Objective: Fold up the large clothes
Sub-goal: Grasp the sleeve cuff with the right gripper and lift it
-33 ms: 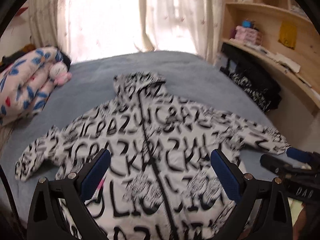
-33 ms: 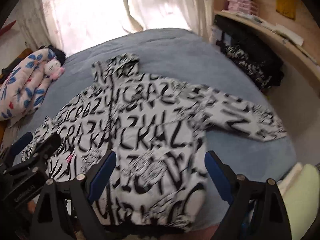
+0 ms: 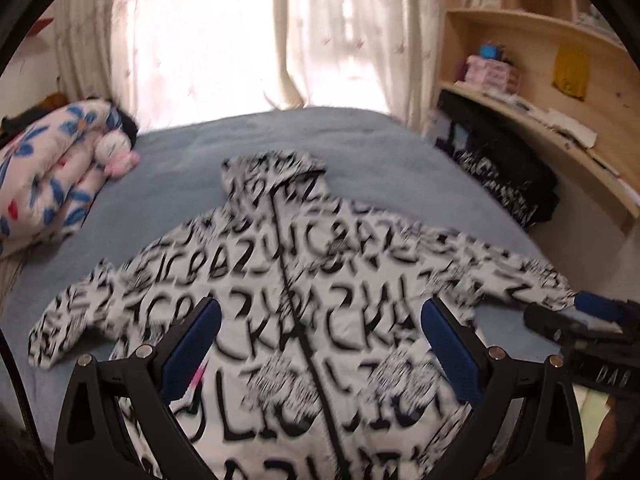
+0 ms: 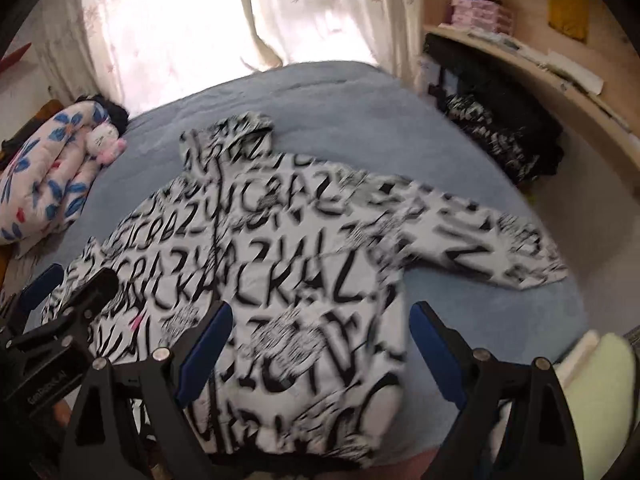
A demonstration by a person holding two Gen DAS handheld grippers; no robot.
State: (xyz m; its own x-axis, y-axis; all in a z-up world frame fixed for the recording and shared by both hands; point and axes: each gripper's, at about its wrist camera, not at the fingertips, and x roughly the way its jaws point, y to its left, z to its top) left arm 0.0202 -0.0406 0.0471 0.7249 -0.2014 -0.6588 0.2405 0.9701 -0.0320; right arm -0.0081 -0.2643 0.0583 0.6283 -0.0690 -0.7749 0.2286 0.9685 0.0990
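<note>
The hooded jacket (image 3: 304, 320) lies spread flat on the bed (image 3: 360, 148), its zip line running from the hood at the far edge toward the near edge, sleeves out sideways. Only the right wrist view shows its hem and the whole right sleeve. Left tongs (image 3: 320, 356) and right tongs (image 4: 320, 356) hover released above it, the right having just narrowed slightly, pads off the cloth
</note>
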